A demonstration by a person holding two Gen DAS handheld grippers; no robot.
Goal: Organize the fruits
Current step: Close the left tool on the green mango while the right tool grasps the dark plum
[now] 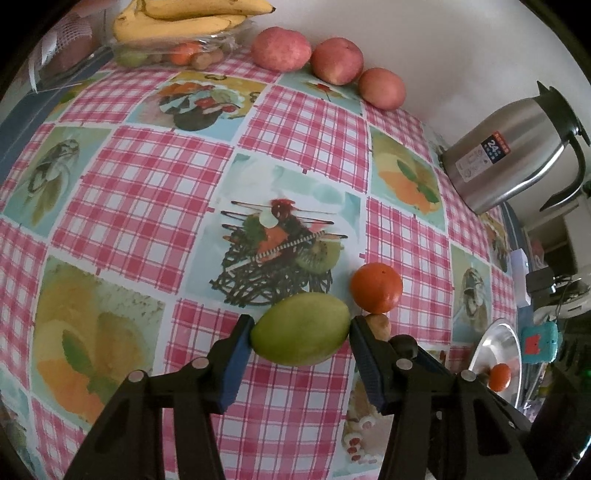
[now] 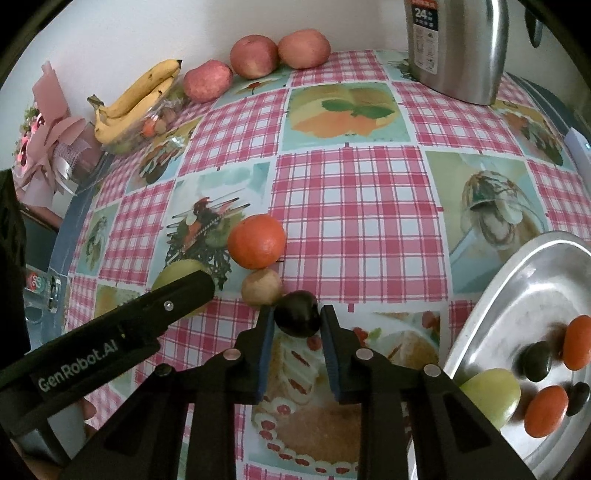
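My left gripper (image 1: 301, 334) is shut on a green mango (image 1: 300, 328), with both blue pads touching its sides just above the tablecloth. An orange (image 1: 376, 287) and a small tan fruit (image 1: 380, 325) lie just right of it. My right gripper (image 2: 297, 319) is shut on a dark plum (image 2: 297, 318), next to the tan fruit (image 2: 261, 286) and the orange (image 2: 256, 242). The left gripper (image 2: 147, 317) shows at the left of the right wrist view, over the mango (image 2: 177, 271). A steel tray (image 2: 517, 295) at the right holds oranges, dark plums and a green fruit.
Three red apples (image 1: 334, 61) line the back wall. Bananas (image 1: 177, 22) lie on a clear bowl of small fruits at the back left. A steel thermos jug (image 1: 513, 147) stands at the back right. The tray (image 1: 498, 343) sits at the table's right edge.
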